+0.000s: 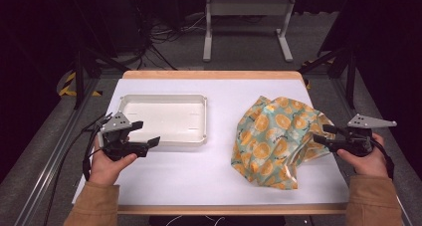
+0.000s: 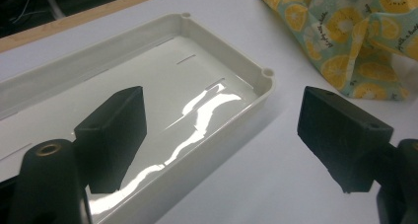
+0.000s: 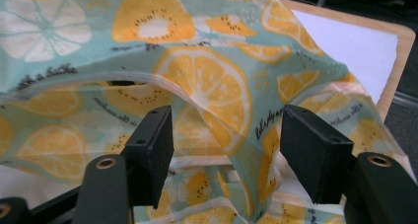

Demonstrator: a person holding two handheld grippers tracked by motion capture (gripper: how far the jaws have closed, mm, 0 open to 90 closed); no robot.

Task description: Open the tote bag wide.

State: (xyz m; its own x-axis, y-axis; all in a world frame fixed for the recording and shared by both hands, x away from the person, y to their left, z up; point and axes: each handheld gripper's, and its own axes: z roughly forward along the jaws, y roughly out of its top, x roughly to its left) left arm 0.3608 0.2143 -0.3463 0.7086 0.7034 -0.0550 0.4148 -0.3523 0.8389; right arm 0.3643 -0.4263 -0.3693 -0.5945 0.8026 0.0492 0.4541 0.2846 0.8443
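A crumpled cloth [image 1: 272, 139] printed with orange slices on pale teal lies on the right half of the white table [image 1: 199, 176]. My right gripper [image 1: 321, 134] is at the cloth's right edge. In the right gripper view its jaws [image 3: 226, 118] stand apart around a raised fold of the cloth [image 3: 207, 81], and the pads do not press on it. A shallow white tray [image 1: 164, 97] sits at the left, with nothing in it. My left gripper [image 1: 146, 133] is open at the tray's near right corner, with one jaw over the tray [image 2: 261, 86] and the other over the table.
The table's wooden edge [image 1: 214, 74] runs along the far side, with a metal frame [image 1: 246, 9] and cables on the floor beyond it. The cloth [image 2: 355, 31] also appears at the upper right of the left gripper view. Bare white surface lies between tray and cloth.
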